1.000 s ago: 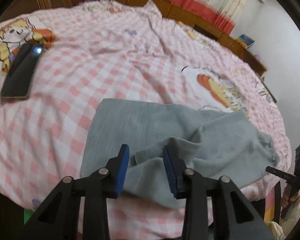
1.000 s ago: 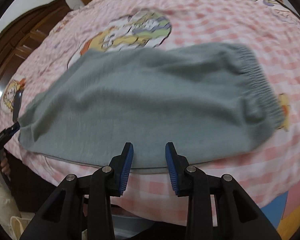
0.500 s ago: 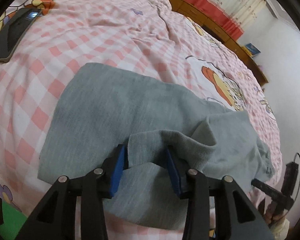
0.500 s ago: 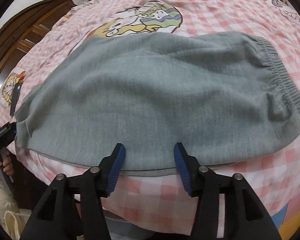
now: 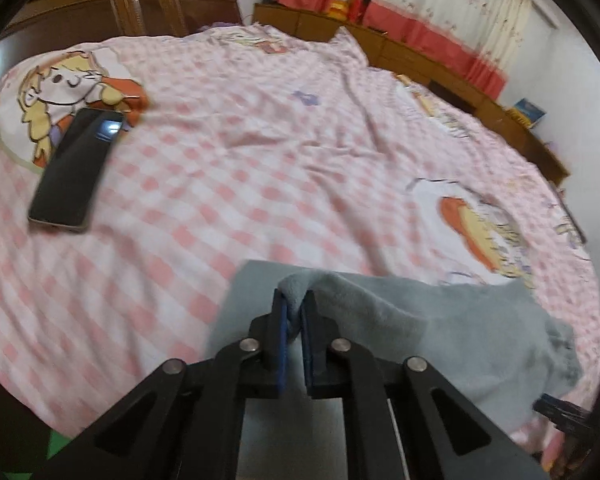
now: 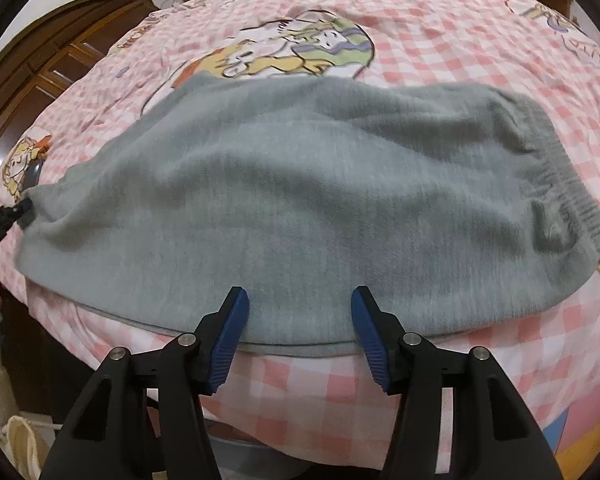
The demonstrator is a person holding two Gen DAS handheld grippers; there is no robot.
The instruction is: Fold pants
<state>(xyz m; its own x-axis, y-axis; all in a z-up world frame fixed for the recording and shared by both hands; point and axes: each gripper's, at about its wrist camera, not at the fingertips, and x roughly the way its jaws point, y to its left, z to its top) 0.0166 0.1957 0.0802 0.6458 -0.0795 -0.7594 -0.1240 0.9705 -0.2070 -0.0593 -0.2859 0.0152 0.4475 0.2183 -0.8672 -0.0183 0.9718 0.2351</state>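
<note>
Pants [image 6: 300,208] spread across near edge of bed [image 6: 440,40], waistband [image 6: 556,184] to right in right wrist view, leg ends to left. Left gripper [image 5: 294,312] at left end of pants, fold of cloth pinched between pads and raised off bed. Right gripper [image 6: 298,322] at near hem, mid-length, jaws apart over cloth edge. Phone [image 5: 78,170] on bed, well left of and beyond pants in left wrist view. Wardrobe [image 5: 132,12] behind bed at far left; low cabinets [image 5: 440,64] along far side.
</note>
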